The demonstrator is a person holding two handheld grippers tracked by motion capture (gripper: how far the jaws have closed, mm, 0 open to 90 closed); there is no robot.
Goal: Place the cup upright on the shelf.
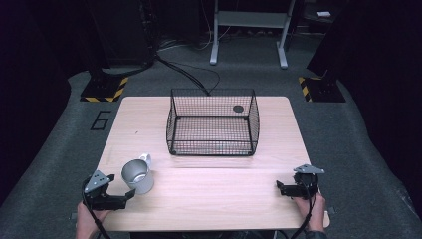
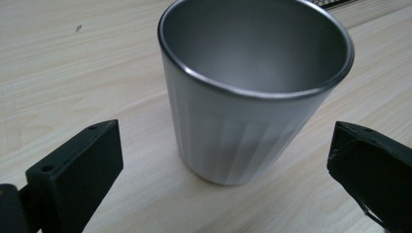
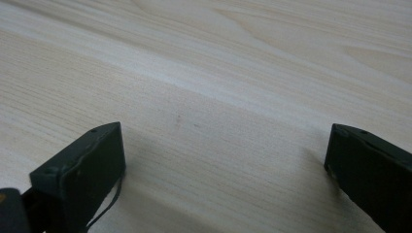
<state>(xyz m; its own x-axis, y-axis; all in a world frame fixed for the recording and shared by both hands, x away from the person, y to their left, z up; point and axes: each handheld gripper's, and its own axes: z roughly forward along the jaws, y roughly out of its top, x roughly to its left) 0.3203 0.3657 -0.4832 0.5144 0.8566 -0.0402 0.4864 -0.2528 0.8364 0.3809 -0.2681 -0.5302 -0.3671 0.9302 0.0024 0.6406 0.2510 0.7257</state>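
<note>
A silver metal mug (image 1: 137, 175) with a handle on its far side stands upright on the wooden table (image 1: 209, 194), front left. My left gripper (image 1: 121, 189) is open just in front of it; in the left gripper view the mug (image 2: 252, 87) stands a little beyond the two black jaws, untouched and empty inside. My right gripper (image 1: 281, 188) rests open at the table's front right, with bare wood (image 3: 218, 97) between its jaws. A black wire basket (image 1: 213, 122) stands at the table's far middle.
A small dark round thing (image 1: 238, 108) shows at the basket's far right corner. Dark floor surrounds the table, with a white frame's legs (image 1: 249, 30) and cables behind. Bare tabletop lies between the two grippers.
</note>
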